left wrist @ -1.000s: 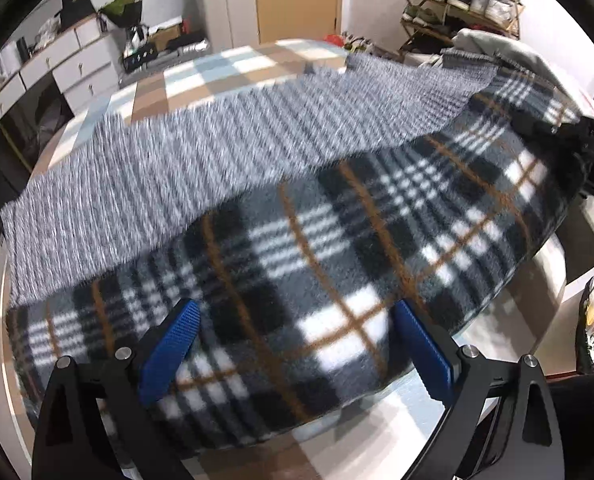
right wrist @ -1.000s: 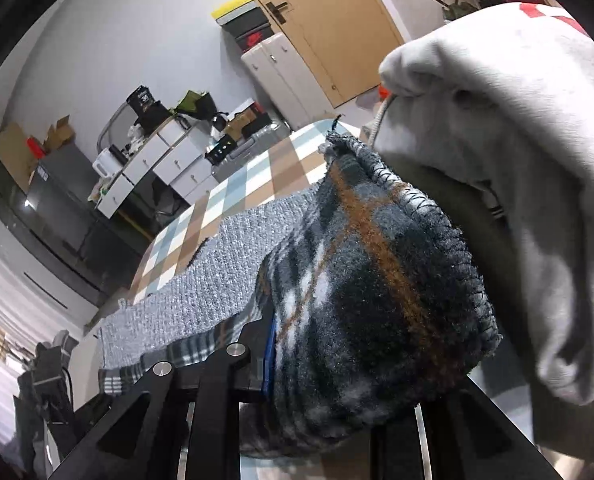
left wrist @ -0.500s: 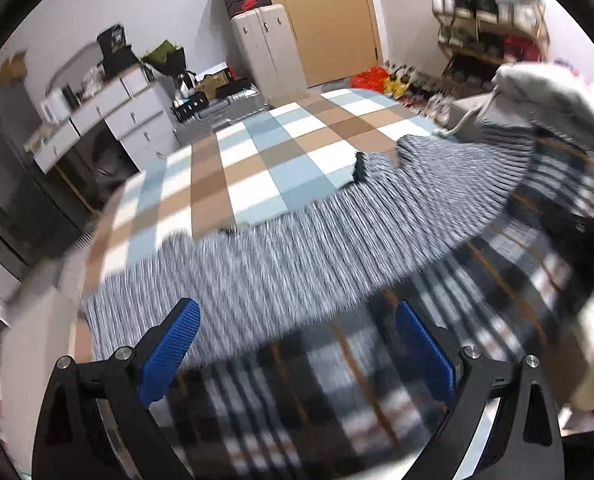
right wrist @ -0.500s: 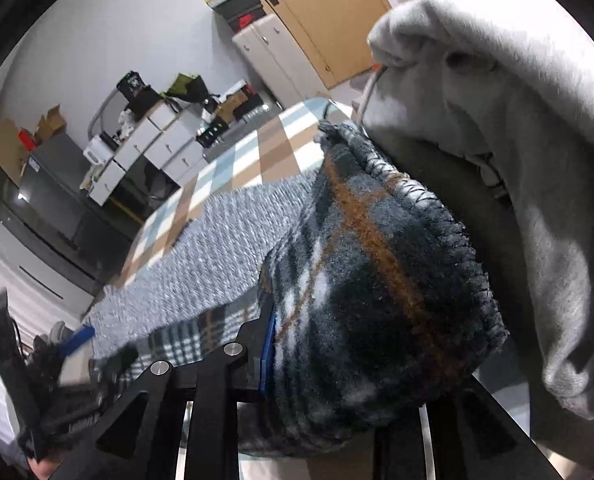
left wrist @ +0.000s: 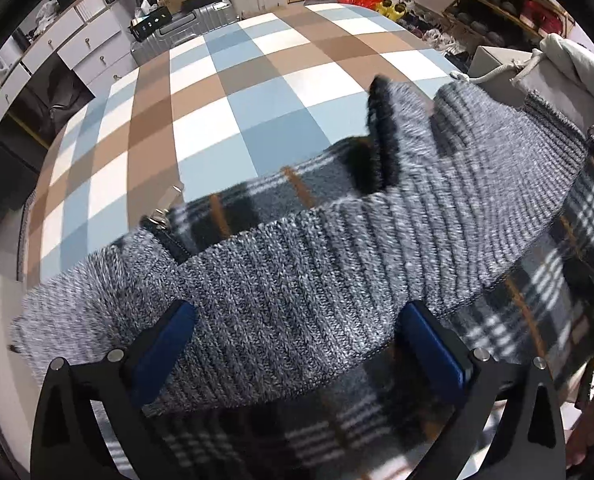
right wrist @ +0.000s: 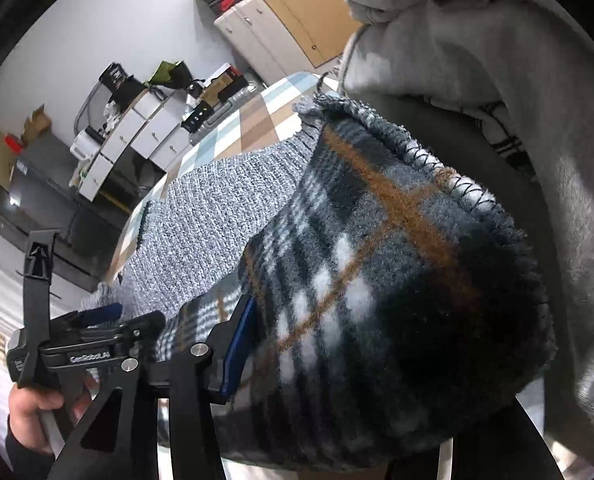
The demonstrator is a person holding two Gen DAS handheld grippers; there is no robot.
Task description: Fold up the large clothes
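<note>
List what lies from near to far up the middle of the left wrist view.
Plaid fleece lining → grey knit garment → checked tablecloth → silver suitcase beyond the table's far edge.

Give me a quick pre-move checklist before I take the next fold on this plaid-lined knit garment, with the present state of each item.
1. Left gripper free: ok. Wide open over the grey knit side, holding nothing.
2. Right gripper released: cannot tell. Its jaws have just been opening, but the plaid fleece bunched between them hides one finger.
3. Garment flat: not ok. A knit flap stands turned up and the plaid lining shows at the zipper.
4. Checked tabletop beyond the garment bare: ok.
5. Grey hoodie clear of the fold: not ok. It hangs right beside the plaid corner.
</note>
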